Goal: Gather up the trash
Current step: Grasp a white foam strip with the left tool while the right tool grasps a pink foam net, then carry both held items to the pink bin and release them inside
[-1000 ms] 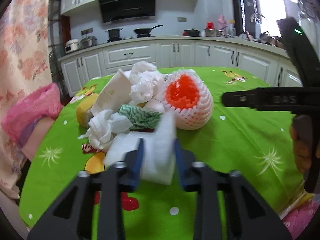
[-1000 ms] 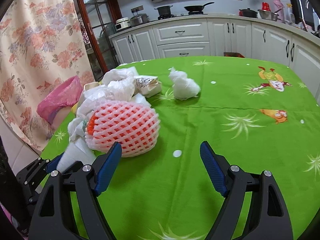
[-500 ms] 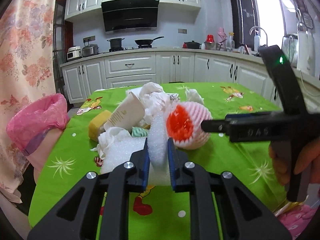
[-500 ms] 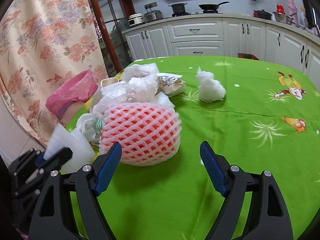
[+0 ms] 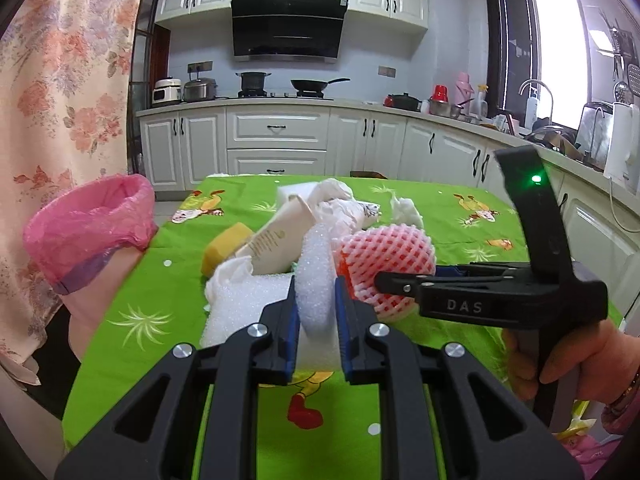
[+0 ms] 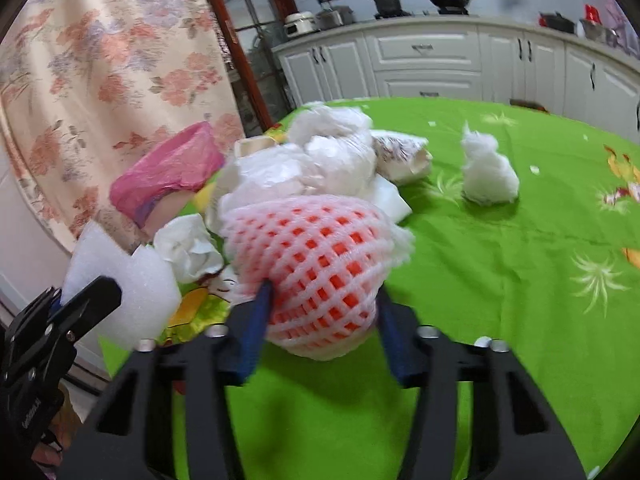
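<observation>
On the counter spread with a bright green cartoon-print cloth [image 5: 248, 292] lies a heap of rubbish: crumpled white tissues and plastic wraps [image 6: 320, 160], a cream cardboard tube [image 5: 276, 240], a yellow sponge block [image 5: 224, 246] and a round orange fruit wrapped in white foam netting [image 6: 316, 276].

The left gripper [image 5: 316, 316] has its jaws drawn narrow on a sheet of white foam packing [image 5: 314, 292], which bulges up between the blue pads [image 5: 289, 320]. In the right wrist view the same sheet [image 6: 128, 280] sticks out from the left gripper [image 6: 60, 312] at the near left edge of the counter, held above the cloth.

The right gripper [image 6: 320, 320] has its jaws set around the netted fruit, one blue pad on each side of it. The frame is blurred, so whether the pads are pressing the netting or only close to it cannot be told. From the left wrist view the right gripper [image 5: 384, 280] reaches in from the right with its tip against the fruit [image 5: 388, 256].

A bin lined with a pink plastic bag [image 5: 90, 224] stands off the left edge of the counter. A separate wad of white tissue [image 6: 488, 172] sits on the cloth, well apart from the heap.
</observation>
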A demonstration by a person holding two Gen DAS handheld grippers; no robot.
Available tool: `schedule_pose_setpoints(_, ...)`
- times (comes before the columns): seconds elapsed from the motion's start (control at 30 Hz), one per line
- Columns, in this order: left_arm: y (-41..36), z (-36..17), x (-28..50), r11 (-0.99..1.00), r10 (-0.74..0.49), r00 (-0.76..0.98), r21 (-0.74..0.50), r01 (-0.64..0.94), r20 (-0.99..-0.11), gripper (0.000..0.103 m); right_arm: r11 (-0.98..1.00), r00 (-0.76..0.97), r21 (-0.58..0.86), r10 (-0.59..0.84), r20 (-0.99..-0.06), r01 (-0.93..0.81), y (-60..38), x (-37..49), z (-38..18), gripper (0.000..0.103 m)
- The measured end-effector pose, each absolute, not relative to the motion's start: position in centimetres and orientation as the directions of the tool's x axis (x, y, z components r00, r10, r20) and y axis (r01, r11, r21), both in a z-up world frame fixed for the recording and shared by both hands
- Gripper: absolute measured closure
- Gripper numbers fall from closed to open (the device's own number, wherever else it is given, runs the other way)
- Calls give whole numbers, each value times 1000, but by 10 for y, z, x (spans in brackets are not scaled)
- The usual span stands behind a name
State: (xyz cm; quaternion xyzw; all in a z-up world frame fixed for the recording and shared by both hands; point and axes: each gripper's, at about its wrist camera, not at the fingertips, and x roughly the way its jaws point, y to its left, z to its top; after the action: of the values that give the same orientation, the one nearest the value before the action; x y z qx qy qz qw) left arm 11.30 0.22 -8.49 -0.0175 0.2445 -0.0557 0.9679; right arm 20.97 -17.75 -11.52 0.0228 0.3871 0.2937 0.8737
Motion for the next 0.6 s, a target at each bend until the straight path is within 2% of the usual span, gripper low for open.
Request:
schedule_pose_setpoints(0.1,2,-83,108,994,-112,878,-68,91,-466,87,820,552,223,530,-644,-527,-176,199,-104,74)
schedule_pose_setpoints(0.6,-10,-50,85,994,-106,916,-38,99,-387,87,827,626,235,545,-557,-511,-206,171,-64,74)
